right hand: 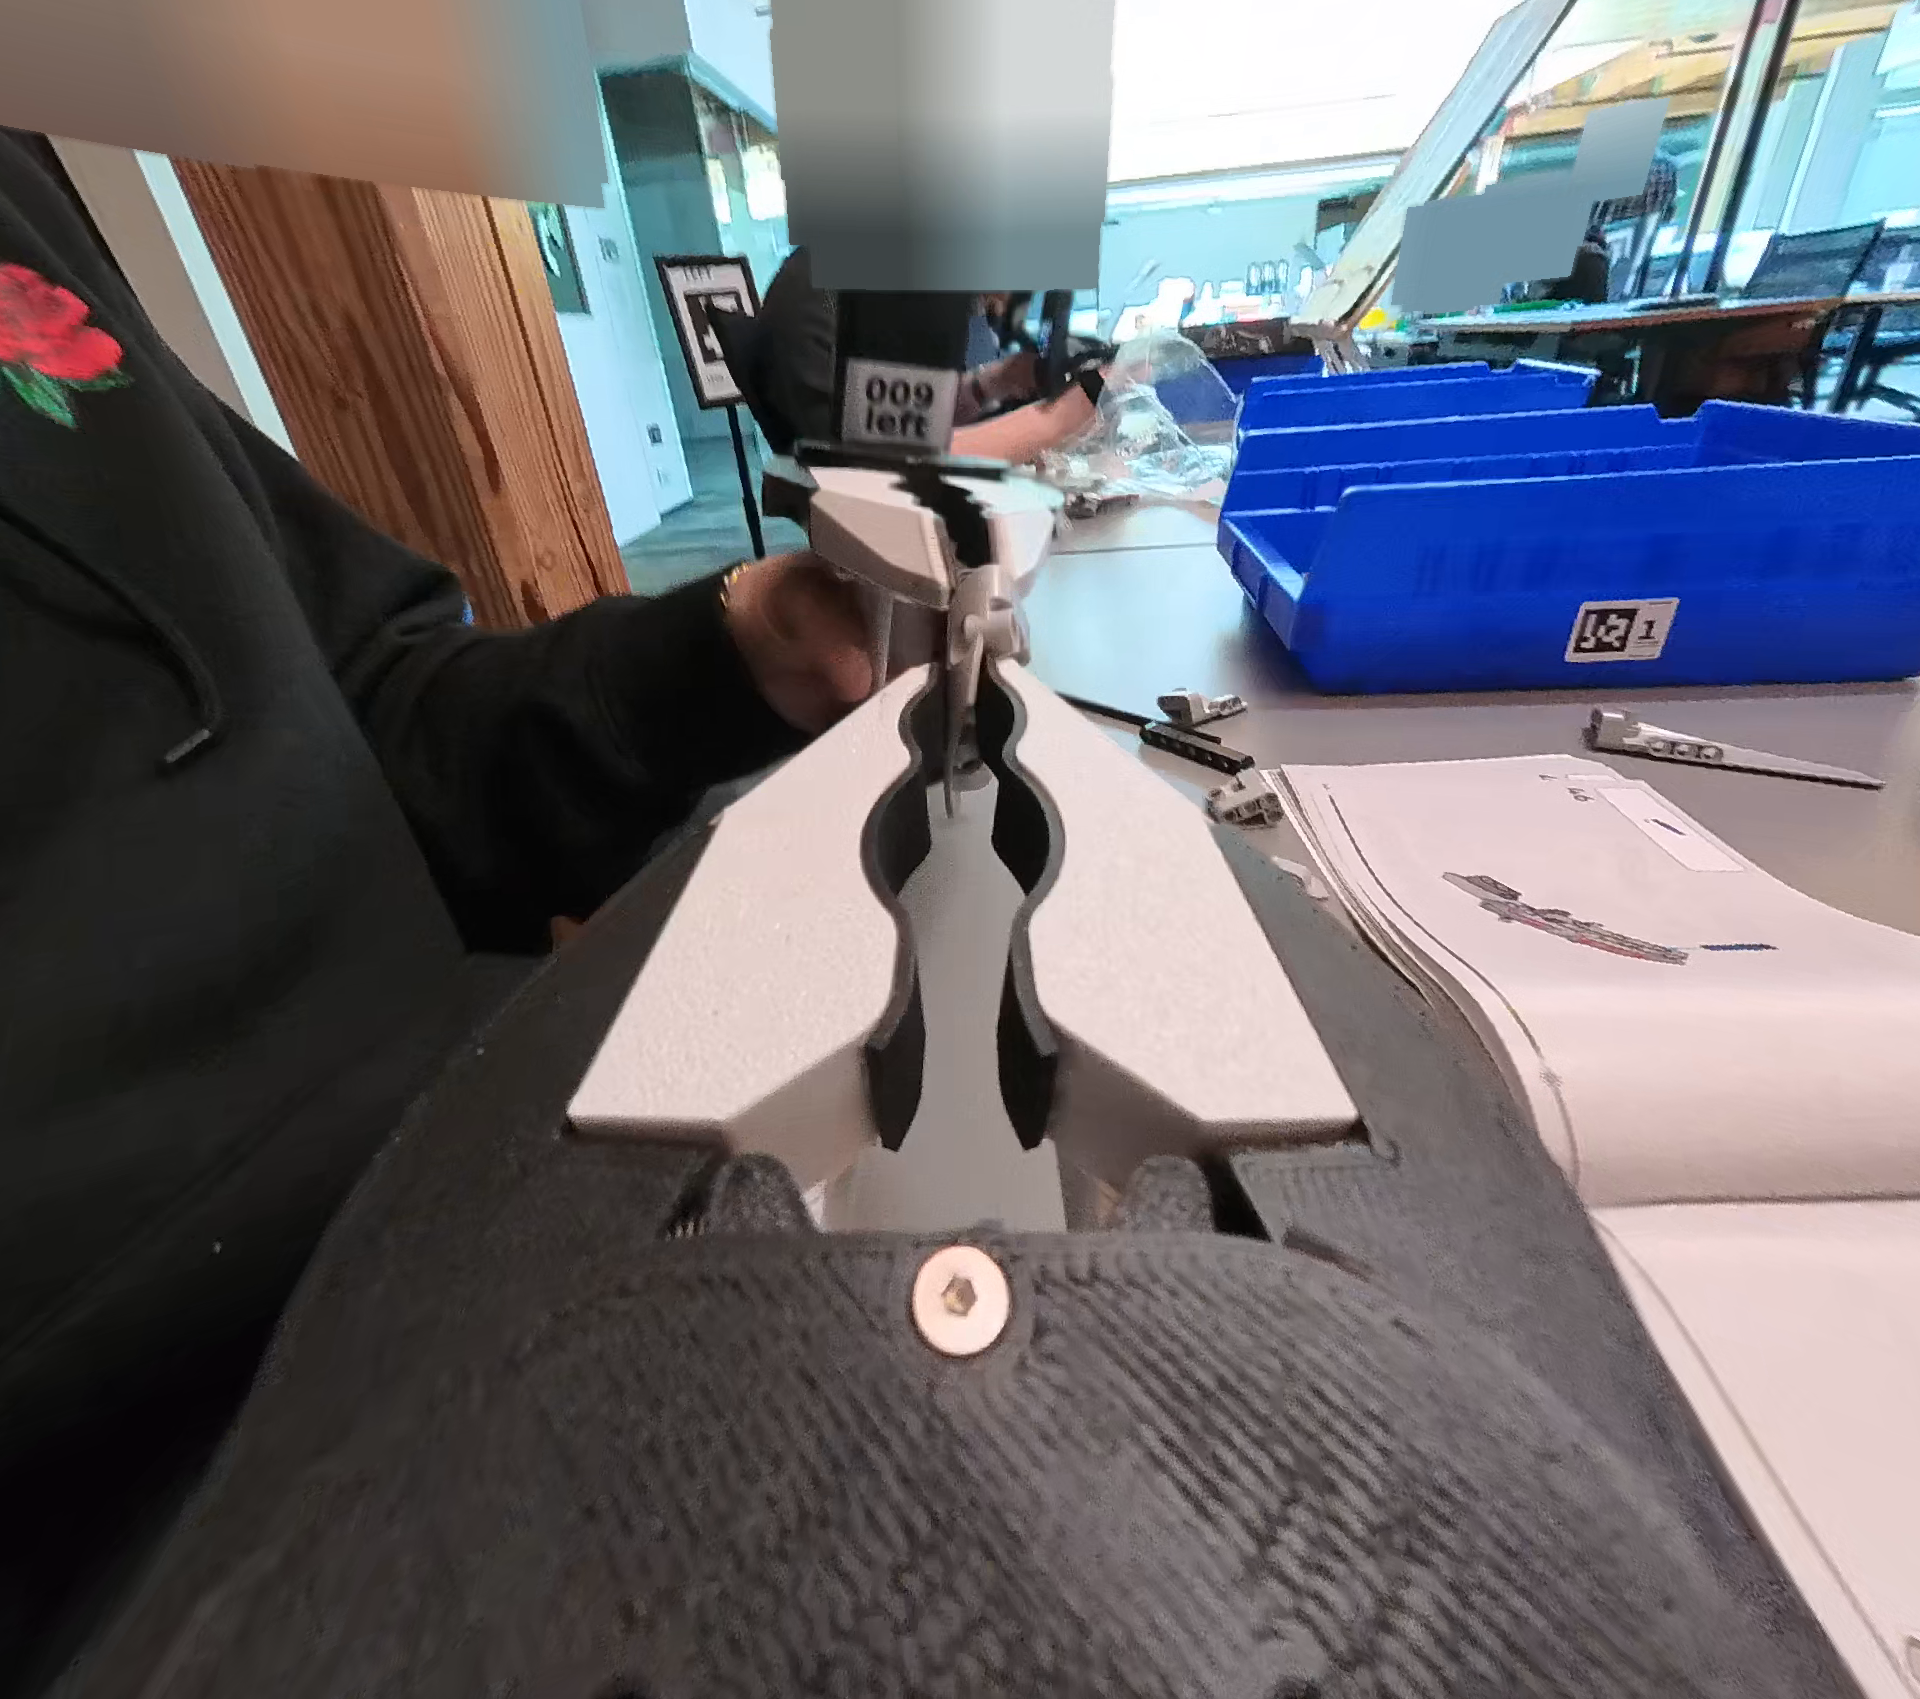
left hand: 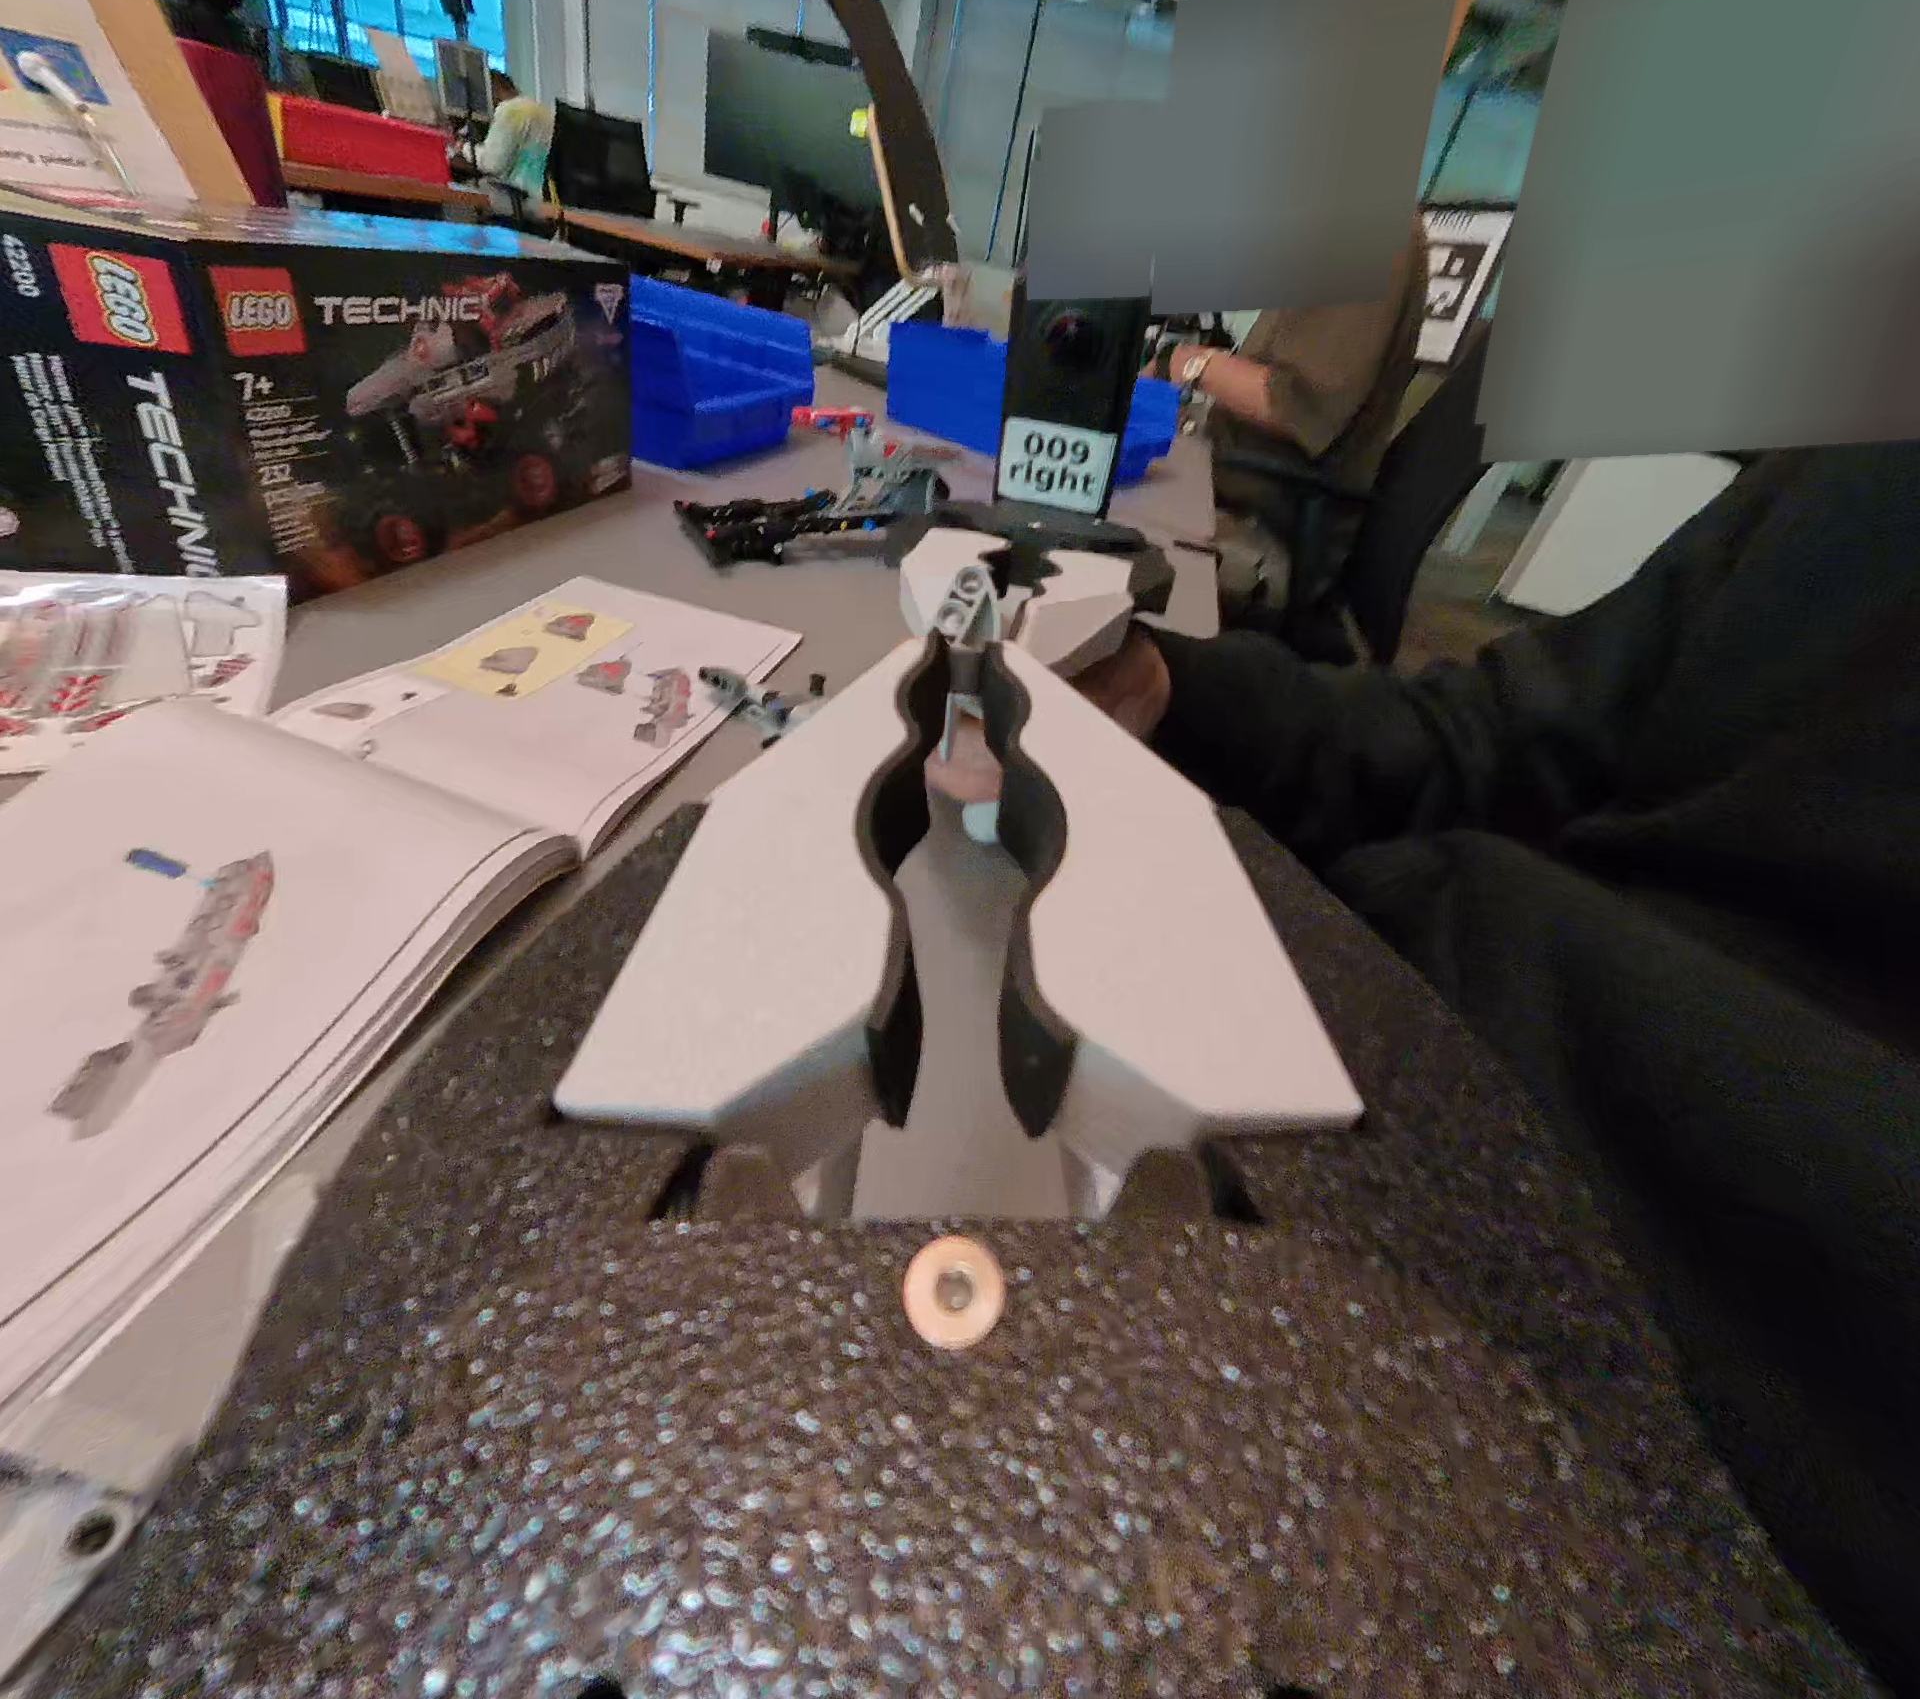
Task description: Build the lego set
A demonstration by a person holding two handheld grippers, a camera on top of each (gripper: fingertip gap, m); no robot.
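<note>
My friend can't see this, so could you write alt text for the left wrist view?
The left gripper pinches a small grey Lego piece tip to tip with the right gripper opposite. On the grey table to the left lie an open instruction booklet and the black set box; blue bins stand behind.

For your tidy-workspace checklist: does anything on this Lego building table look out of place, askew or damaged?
Nothing looks damaged or spilled. Loose grey pieces lie scattered beside the open instruction booklet, and both grippers are shut on small grey parts.
</note>
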